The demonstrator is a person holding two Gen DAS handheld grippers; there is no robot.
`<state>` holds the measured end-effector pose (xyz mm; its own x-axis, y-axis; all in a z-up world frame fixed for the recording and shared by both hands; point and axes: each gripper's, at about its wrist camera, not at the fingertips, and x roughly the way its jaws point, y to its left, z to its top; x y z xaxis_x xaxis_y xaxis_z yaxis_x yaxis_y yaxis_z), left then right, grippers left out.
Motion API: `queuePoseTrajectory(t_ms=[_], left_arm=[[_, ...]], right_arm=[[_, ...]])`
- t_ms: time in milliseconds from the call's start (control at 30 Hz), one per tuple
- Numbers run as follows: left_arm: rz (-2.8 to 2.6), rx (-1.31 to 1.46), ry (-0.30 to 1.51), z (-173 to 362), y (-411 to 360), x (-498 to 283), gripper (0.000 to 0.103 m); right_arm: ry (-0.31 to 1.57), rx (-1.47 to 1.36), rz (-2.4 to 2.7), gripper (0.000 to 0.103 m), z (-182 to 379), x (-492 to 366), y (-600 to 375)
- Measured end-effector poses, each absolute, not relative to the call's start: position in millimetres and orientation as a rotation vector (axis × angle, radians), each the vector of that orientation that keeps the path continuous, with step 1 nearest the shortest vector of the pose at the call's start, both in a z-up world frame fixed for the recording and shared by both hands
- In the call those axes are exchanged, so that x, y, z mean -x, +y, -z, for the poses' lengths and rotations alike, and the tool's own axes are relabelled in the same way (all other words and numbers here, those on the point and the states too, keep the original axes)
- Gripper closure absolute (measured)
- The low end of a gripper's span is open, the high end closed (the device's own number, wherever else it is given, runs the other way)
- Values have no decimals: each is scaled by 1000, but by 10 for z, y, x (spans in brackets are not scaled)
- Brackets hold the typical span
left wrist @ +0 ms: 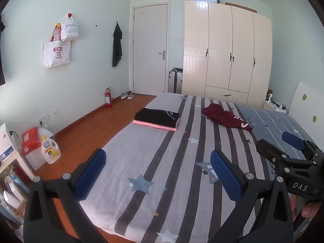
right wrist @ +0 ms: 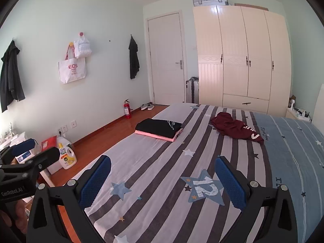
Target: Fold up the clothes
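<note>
A crumpled maroon garment (left wrist: pixel 227 117) (right wrist: pixel 236 128) with white lettering lies unfolded on the far part of the striped bed (left wrist: pixel 154 162) (right wrist: pixel 162 162). Left of it, a folded black garment (left wrist: pixel 157 117) (right wrist: pixel 159 127) rests on a folded pink one (left wrist: pixel 154 126) (right wrist: pixel 156 135) near the bed's left edge. My left gripper (left wrist: pixel 159 175) hovers open over the near end of the bed, nothing between its blue pads. My right gripper (right wrist: pixel 165 182) is open and empty too, beside the left one. Each shows at the edge of the other's view: right gripper (left wrist: pixel 283 147), left gripper (right wrist: pixel 30 151).
Wooden floor (left wrist: pixel 97 125) runs along the bed's left side, with a detergent bottle (left wrist: pixel 49 148), a red fire extinguisher (left wrist: pixel 108 98) and shoes (left wrist: pixel 127 95). A cream wardrobe (left wrist: pixel 226 50), a shut door (left wrist: pixel 150 46) and suitcases stand at the back. Bags and dark clothing hang on the wall.
</note>
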<state>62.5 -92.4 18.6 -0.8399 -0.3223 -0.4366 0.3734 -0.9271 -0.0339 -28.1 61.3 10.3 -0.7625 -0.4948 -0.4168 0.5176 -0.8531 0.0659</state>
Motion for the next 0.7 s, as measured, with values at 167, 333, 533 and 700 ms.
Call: queuePoseTrajectory(t_ms=[167, 333, 533, 700], left_arm=[[2699, -621, 168, -159, -882, -617, 1], [2695, -621, 166, -150, -838, -607, 1], [2691, -605, 159, -161, -851, -613, 1], [2685, -597, 147, -156, -837, -618, 1]], right_arm=[[70, -580, 2528, 2, -97, 267, 599], [65, -583, 2529, 2, -93, 270, 568], [58, -579, 2526, 2, -96, 289, 579], [55, -577, 2525, 2, -103, 290, 579]])
